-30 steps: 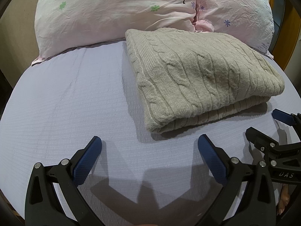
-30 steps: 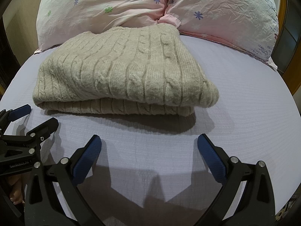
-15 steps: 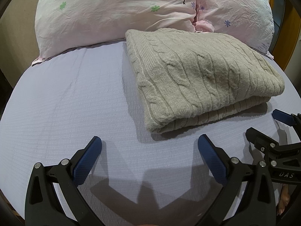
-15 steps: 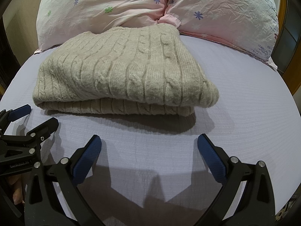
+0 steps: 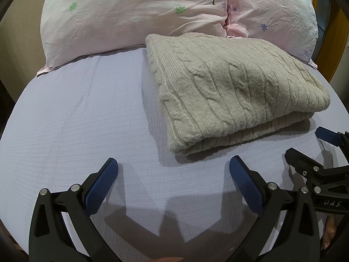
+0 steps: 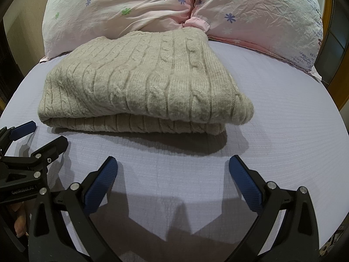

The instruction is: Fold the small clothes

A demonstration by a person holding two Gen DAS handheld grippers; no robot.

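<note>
A beige cable-knit sweater (image 5: 229,89) lies folded in a neat rectangle on the lilac bed sheet (image 5: 76,120), its far edge against the pillows. It also shows in the right wrist view (image 6: 139,85). My left gripper (image 5: 173,174) is open and empty, hovering over the sheet just in front of the sweater's near left corner. My right gripper (image 6: 173,174) is open and empty, in front of the sweater's near edge. Each gripper shows at the side of the other's view: the right gripper (image 5: 309,144) and the left gripper (image 6: 41,135).
Two pink floral pillows (image 5: 135,11) (image 6: 261,15) lie across the head of the bed behind the sweater. A wooden frame (image 5: 336,37) stands at the far right. The sheet (image 6: 283,131) stretches to both sides of the sweater.
</note>
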